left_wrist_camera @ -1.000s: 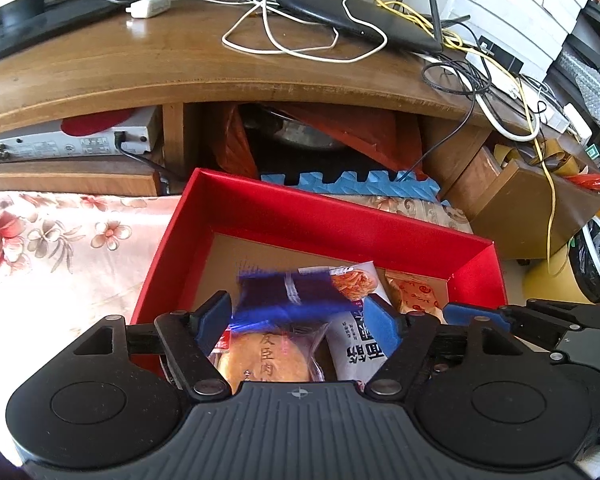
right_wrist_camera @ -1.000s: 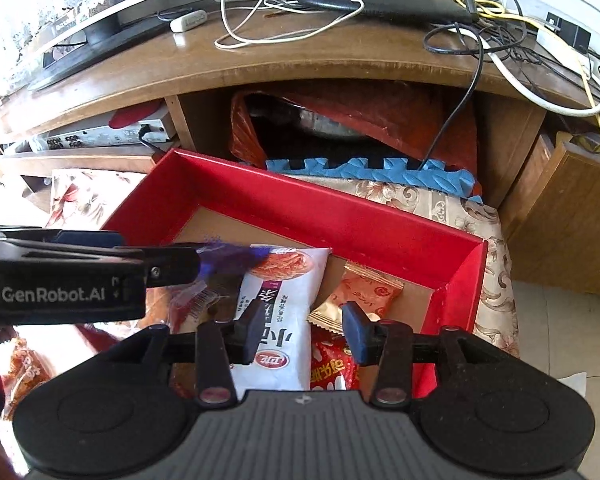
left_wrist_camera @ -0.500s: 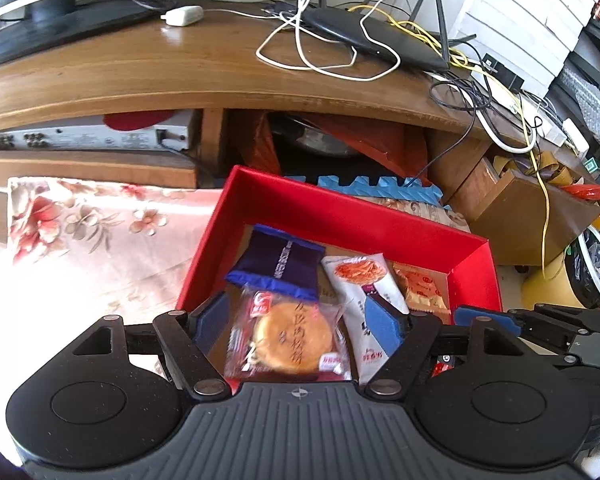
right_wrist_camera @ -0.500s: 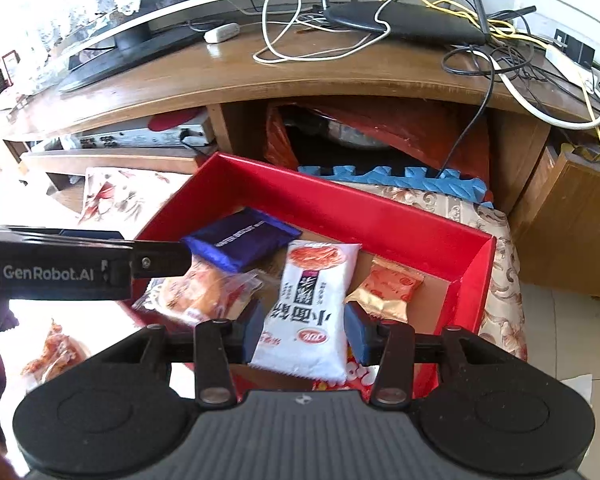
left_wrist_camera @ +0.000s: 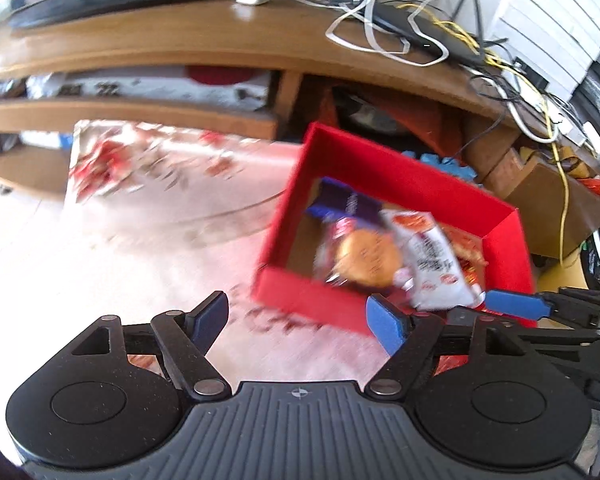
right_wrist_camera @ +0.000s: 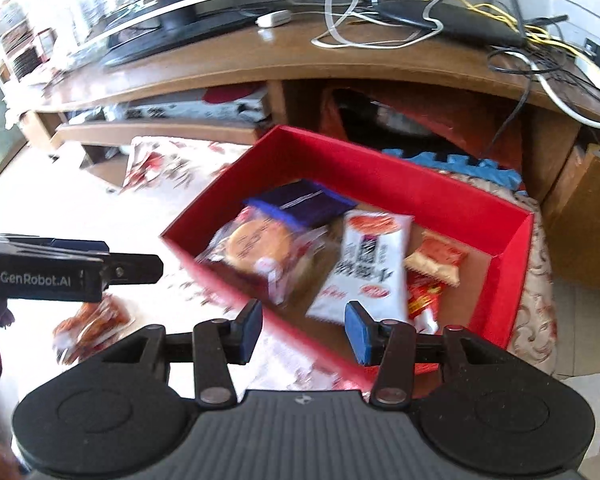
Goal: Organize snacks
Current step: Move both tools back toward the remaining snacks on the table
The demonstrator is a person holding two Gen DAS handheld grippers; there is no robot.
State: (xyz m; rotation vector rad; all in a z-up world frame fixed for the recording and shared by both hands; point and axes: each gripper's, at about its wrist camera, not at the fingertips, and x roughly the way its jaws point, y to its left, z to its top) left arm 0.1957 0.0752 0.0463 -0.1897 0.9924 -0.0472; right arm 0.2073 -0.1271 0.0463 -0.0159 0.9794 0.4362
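Red box (right_wrist_camera: 380, 184) ahead holds several snack packets; one reddish packet (right_wrist_camera: 88, 324) remains outside, left; both tools (left_wrist_camera: 296, 320) (right_wrist_camera: 304, 328) gape, empty.

Box (right_wrist_camera: 380, 184) on table (right_wrist_camera: 100, 216), before TV stand (right_wrist_camera: 260, 60). In box: biscuit pack (right_wrist_camera: 260, 248) left, noodle pack (right_wrist_camera: 368, 264) right, wafer pack (right_wrist_camera: 304, 204) behind. Loose snack (right_wrist_camera: 92, 320) left of box.

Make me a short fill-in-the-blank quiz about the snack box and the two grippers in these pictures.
1. The snacks lie inside a ____ box.
2. The round cookie packet partly overlaps a dark ____ packet.
3. The left gripper holds ____.
4. The right gripper has its jaws ____.

Missing words: red; blue; nothing; open
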